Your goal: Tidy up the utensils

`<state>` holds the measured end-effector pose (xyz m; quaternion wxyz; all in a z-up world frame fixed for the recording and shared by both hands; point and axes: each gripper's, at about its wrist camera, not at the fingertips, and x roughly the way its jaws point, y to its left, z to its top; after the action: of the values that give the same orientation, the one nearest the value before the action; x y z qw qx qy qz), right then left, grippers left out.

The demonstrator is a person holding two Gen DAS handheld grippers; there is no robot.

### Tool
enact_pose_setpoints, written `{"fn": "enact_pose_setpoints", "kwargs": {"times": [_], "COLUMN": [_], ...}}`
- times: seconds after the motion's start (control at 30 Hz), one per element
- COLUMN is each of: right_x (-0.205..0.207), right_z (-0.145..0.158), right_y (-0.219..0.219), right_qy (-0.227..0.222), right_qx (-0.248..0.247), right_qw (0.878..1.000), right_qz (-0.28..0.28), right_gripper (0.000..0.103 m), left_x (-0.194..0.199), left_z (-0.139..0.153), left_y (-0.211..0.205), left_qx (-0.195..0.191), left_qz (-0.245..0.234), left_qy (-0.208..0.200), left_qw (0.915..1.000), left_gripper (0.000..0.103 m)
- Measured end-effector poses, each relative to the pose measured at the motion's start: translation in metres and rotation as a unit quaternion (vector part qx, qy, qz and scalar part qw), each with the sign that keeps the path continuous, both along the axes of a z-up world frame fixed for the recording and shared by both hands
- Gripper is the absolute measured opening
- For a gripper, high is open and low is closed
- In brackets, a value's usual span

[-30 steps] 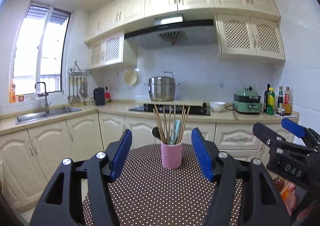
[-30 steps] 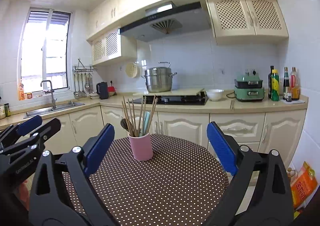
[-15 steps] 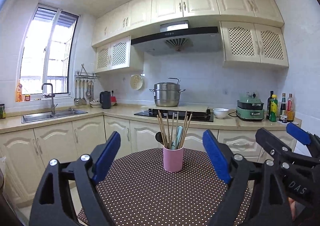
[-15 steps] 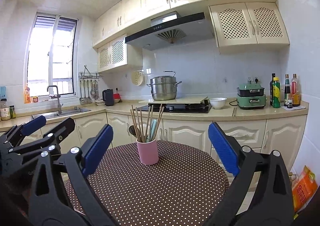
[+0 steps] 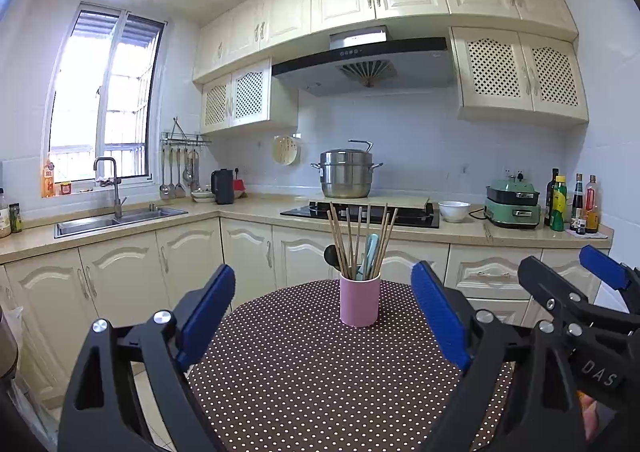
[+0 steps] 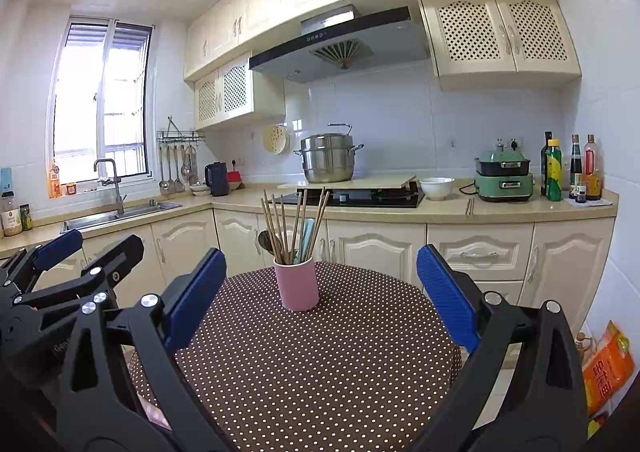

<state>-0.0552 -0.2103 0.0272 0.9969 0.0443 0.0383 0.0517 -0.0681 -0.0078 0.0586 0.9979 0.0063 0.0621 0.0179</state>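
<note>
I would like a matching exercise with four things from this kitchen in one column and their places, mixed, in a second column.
Things:
1. pink cylindrical utensil cup
2. large steel steamer pot
3. small white ceramic bowl
4. black electric kettle

Places:
A. on the counter, between the hob and the green cooker
B. on the round dotted tablecloth
C. on the counter corner, right of the hanging ladles
D. on the board at the back of the hob, under the hood

Pairs: 1-B, 2-D, 3-A, 4-C

"DAS" in white on right tool (image 5: pixel 600 280) body
</note>
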Motion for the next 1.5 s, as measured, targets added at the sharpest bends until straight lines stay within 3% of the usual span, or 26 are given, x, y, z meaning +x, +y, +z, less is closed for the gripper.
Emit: {"fn": "enact_pose_setpoints", "kwargs": {"times": [1.5], "right_x": [0.011], "right_z": [-0.011], "right_y": [-0.002], "right_qy": [0.036], "right_qx": [0.007], "right_qw": [0.999], "right_qz": [-0.003], "right_gripper": [0.096], "left_x": [0.011], "left_z": [-0.014], "left_y": [-0.003], "left_qx": [-0.005], "left_qz": [-0.005], "left_qy": [0.027], "left_qw": [0.9996], "left_gripper": [0.090]}}
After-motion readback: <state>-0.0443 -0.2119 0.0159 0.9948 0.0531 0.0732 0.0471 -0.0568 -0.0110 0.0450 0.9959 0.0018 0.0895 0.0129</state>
